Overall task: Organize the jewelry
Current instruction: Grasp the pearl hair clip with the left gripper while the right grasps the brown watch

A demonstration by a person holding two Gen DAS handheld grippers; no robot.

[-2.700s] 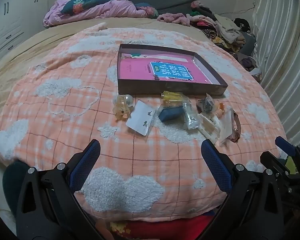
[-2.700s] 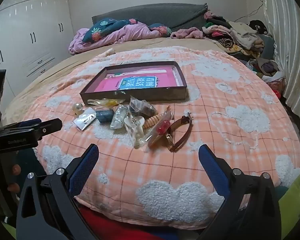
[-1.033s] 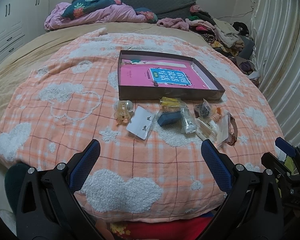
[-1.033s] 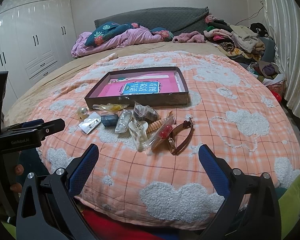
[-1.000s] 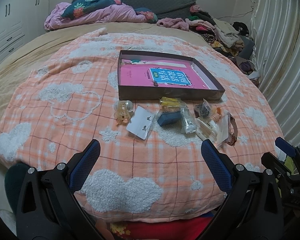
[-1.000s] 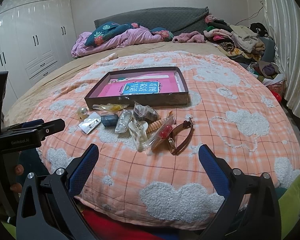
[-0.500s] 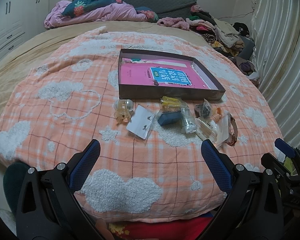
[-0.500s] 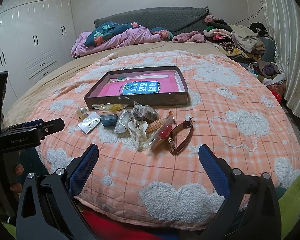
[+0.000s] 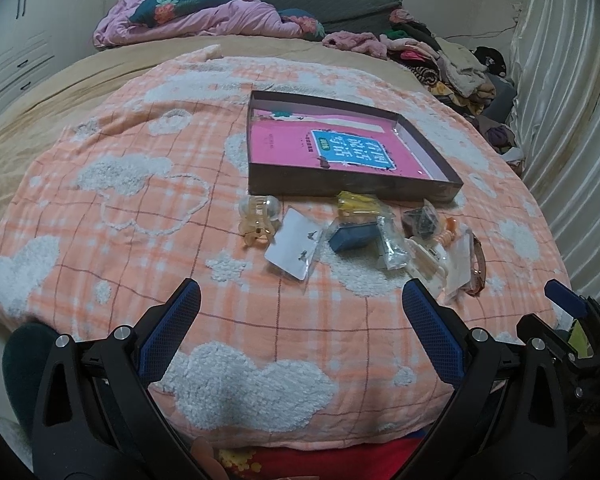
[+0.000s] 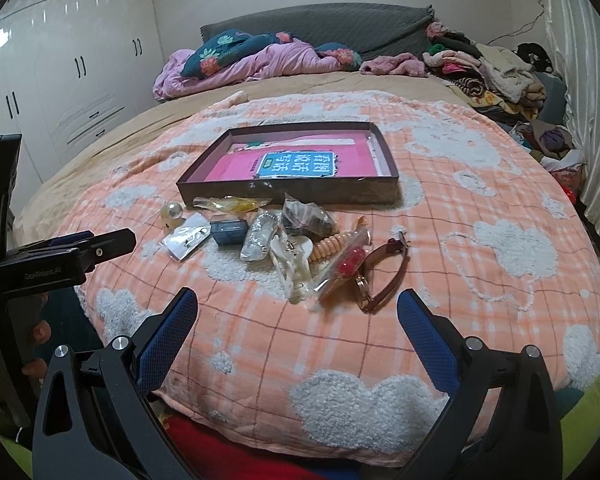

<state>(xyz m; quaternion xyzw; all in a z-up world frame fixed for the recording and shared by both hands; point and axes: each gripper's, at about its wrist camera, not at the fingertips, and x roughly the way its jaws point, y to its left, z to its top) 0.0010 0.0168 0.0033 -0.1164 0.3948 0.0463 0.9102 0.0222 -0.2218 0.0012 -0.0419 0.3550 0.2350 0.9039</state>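
Observation:
A shallow dark box [image 9: 340,190] [image 10: 300,194] with a pink lining lies on the bed's orange plaid blanket. In front of it lies a row of jewelry: a pearl hair clip [image 9: 258,216], a white earring card [image 9: 296,248] [image 10: 186,238], a small blue box [image 9: 354,236] [image 10: 229,230], several clear bags, a white clip [image 10: 294,260], a red bead bag [image 10: 346,266] and a brown watch [image 10: 384,276] [image 9: 478,266]. My left gripper [image 9: 298,322] and right gripper [image 10: 296,322] are both open and empty, near the blanket's front edge, short of the items.
The blanket [image 9: 140,200] covers a bed. A rumpled pink quilt [image 10: 252,64] and piled clothes [image 10: 496,72] lie at the back. A curtain [image 9: 572,120] hangs on the right, white wardrobes [image 10: 60,72] on the left. The left gripper's body [image 10: 52,264] shows in the right view.
Both views have shifted only slightly; the grippers stay open and nothing on the blanket has moved.

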